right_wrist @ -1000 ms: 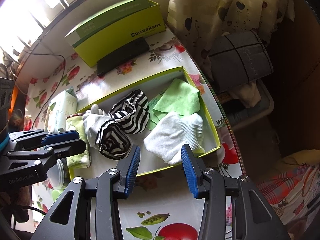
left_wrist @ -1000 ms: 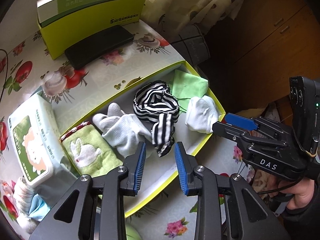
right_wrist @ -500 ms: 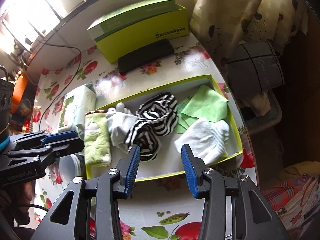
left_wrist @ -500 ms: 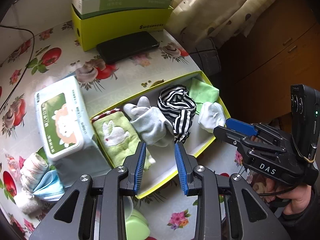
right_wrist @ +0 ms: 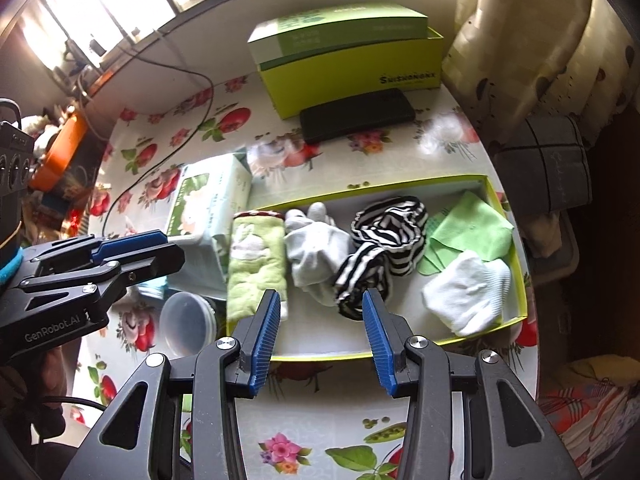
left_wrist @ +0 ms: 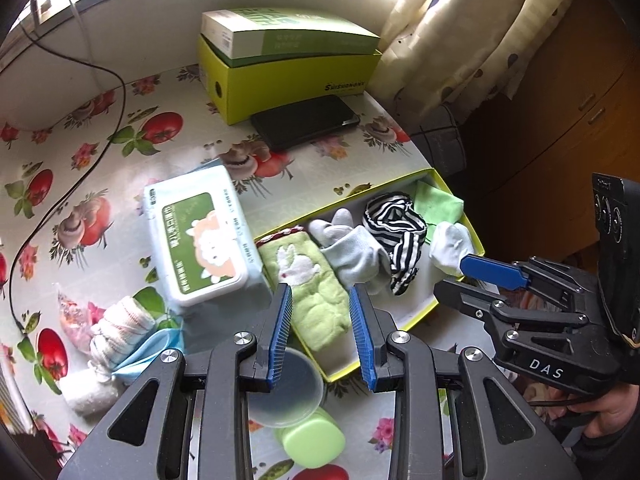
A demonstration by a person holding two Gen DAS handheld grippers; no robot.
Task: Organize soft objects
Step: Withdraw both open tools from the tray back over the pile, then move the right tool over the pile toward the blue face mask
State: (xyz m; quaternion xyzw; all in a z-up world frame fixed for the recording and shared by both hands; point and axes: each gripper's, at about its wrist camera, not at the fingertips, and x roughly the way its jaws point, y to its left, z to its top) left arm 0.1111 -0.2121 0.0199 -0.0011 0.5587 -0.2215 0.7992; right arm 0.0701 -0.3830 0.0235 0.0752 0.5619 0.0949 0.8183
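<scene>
Daylight floods from the window (right_wrist: 120, 8) above the tablecloth (right_wrist: 320, 148), glaring there; below it, prints smear slightly, fisheye edges bend dark, right of it shadowed

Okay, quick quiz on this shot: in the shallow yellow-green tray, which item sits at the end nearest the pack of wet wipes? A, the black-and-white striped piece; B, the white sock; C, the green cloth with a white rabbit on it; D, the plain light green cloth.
C: the green rabbit cloth lies at the end of the tray next to the wet wipes pack, with the other pieces farther along.
</scene>
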